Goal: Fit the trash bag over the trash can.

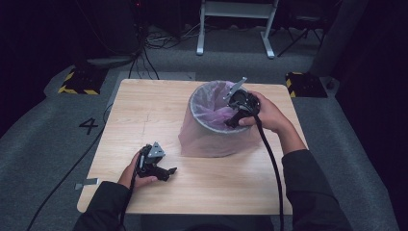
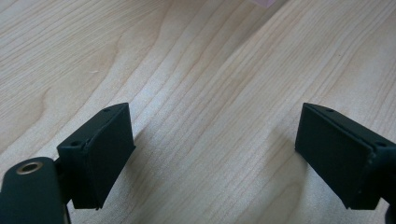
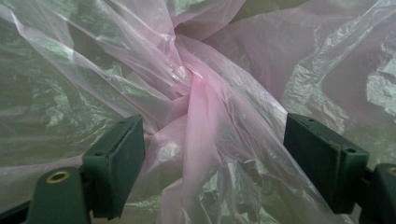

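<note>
Black jaws of the right gripper (image 3: pixel 212 163) were seen standing wide apart, with a twisted gather of the pink bag (image 3: pixel 196 93) lying between them; no pad was pressed on the plastic, so nothing was judged to be held. Around that gather, the film was spread in loose folds against the inside of the bin. From above, the right gripper (image 1: pixel 234 120) was held over the near right part of the bin's (image 1: pixel 192 103) rim, pointed down into it, with the right hand (image 1: pixel 267 113) behind it.

Outward from there, the bag (image 1: pixel 211 139) was found draped over the rim and hanging down the outside of the bin, which stood on the far right part of the table (image 1: pixel 144 110).

At the near left, the jaws of the left gripper (image 2: pixel 215 158) were likewise wide open and empty, with bare wood beneath them. That gripper (image 1: pixel 169 172) was rested on the table in the left hand (image 1: pixel 137 173), well apart from the bin.

The lining was judged to be largely done: the bag was in and folded over the rim. What was left, apparently, was pressing the bunched middle down to the bottom and smoothing the folds.
</note>
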